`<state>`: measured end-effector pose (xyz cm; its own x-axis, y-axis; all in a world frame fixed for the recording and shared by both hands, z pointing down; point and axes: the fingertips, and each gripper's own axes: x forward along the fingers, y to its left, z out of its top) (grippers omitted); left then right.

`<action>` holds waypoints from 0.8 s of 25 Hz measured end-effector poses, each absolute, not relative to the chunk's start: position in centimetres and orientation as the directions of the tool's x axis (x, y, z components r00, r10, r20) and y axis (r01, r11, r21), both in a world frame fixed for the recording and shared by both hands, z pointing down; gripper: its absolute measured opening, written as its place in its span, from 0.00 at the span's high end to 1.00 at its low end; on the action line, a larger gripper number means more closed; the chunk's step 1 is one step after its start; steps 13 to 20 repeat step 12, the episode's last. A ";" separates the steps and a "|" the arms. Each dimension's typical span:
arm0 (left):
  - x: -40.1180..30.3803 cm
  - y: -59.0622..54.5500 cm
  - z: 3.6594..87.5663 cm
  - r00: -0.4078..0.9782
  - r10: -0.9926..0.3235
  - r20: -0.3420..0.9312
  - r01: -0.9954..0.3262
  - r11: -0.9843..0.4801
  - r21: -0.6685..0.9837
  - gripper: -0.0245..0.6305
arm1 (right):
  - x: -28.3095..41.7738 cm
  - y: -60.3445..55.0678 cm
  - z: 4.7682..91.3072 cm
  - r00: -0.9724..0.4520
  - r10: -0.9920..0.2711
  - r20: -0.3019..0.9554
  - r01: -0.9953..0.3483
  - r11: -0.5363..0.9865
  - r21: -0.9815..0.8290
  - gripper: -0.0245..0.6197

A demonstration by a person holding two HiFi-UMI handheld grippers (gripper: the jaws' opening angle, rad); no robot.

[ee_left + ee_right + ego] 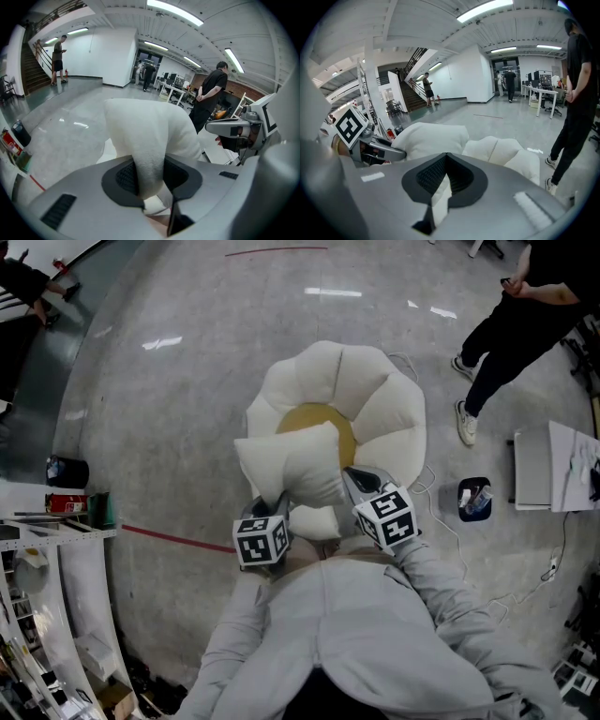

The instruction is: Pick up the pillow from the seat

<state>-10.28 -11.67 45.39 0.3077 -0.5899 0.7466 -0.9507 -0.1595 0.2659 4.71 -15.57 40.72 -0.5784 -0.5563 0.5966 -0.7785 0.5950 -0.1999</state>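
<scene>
A white square pillow [292, 470] hangs lifted over the yellow middle [336, 423] of a flower-shaped white seat [375, 395]. My left gripper [275, 502] is shut on the pillow's lower left corner. In the left gripper view the pillow [151, 133] bulges out of that gripper [150, 177], its fabric pinched between the dark pads. My right gripper [353, 482] is shut on the pillow's right edge. In the right gripper view a thin fold of the pillow [425, 137] is squeezed in that gripper [443, 182], with the seat's petals [506, 152] behind.
A person in black [523, 320] stands at the upper right. A blue bin [474, 500] and a white stand [551, 467] sit right of the seat, with cables [450, 531] on the floor. Shelving [42, 559] and a dark bin [67, 472] line the left side.
</scene>
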 end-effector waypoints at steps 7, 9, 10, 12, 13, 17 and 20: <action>-10.4 -11.8 45.0 0.308 -0.597 0.741 -0.951 -0.165 0.263 0.80 | 4.7 -15.3 40.3 -0.571 -0.572 0.589 -0.786 0.588 -0.190 0.96; -10.3 -11.8 44.9 0.309 -0.601 0.738 -0.951 -0.168 0.261 0.79 | 4.7 -15.1 40.3 -0.570 -0.573 0.589 -0.786 0.589 -0.188 0.96; -10.2 -11.7 44.9 0.309 -0.602 0.737 -0.951 -0.170 0.260 0.79 | 4.8 -15.0 40.3 -0.570 -0.573 0.589 -0.786 0.590 -0.187 0.96; -10.0 -11.7 44.8 0.309 -0.603 0.735 -0.951 -0.173 0.257 0.79 | 4.9 -14.8 40.3 -0.570 -0.573 0.589 -0.785 0.591 -0.185 0.96; -10.0 -11.7 44.8 0.309 -0.603 0.735 -0.951 -0.173 0.257 0.79 | 4.9 -14.8 40.3 -0.570 -0.573 0.589 -0.785 0.591 -0.185 0.96; -10.0 -11.7 44.8 0.309 -0.603 0.735 -0.951 -0.173 0.257 0.79 | 4.9 -14.8 40.3 -0.570 -0.573 0.589 -0.785 0.591 -0.185 0.96; -10.0 -11.7 44.8 0.309 -0.603 0.735 -0.951 -0.173 0.257 0.79 | 4.9 -14.8 40.3 -0.570 -0.573 0.589 -0.785 0.591 -0.185 0.96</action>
